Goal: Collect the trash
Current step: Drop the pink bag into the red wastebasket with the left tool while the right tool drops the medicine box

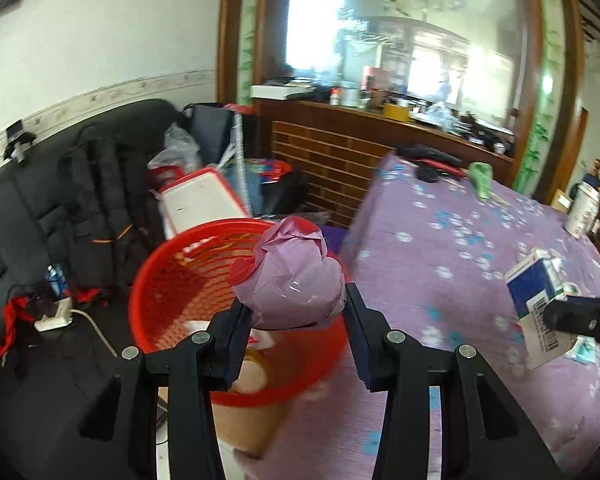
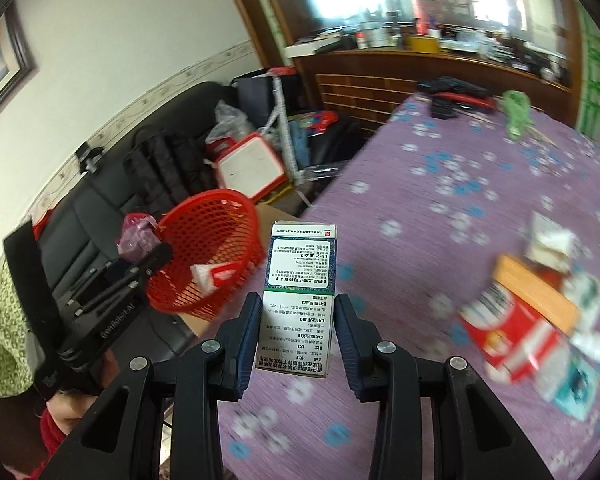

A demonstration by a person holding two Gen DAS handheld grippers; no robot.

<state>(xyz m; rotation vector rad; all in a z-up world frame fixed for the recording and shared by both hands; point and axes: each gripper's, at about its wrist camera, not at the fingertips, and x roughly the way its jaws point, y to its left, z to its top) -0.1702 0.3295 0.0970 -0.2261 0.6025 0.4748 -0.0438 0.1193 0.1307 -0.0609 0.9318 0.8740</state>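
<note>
The left hand-held gripper (image 1: 296, 316) pinches a pink bag (image 1: 292, 280) above the red basket (image 1: 172, 264); the right hand-held gripper (image 2: 296, 336) pinches a box (image 2: 298, 300) short of the basket and risks dropping it outside.

You have two grippers in play: the left gripper (image 1: 296, 312) holds one crumpled pink plastic bag (image 1: 296, 276), and the right gripper (image 2: 298, 320) holds one printed medicine box (image 2: 300, 300). Beside the table you have one red mesh basket (image 2: 220, 220), with one white-and-red scrap (image 2: 212, 276) showing inside it. On the one purple flowered tablecloth (image 2: 440, 160) you have one green crumpled piece (image 2: 516, 112) at the far end and a blurred heap of boxes (image 2: 532, 320) too smeared to count.
</note>
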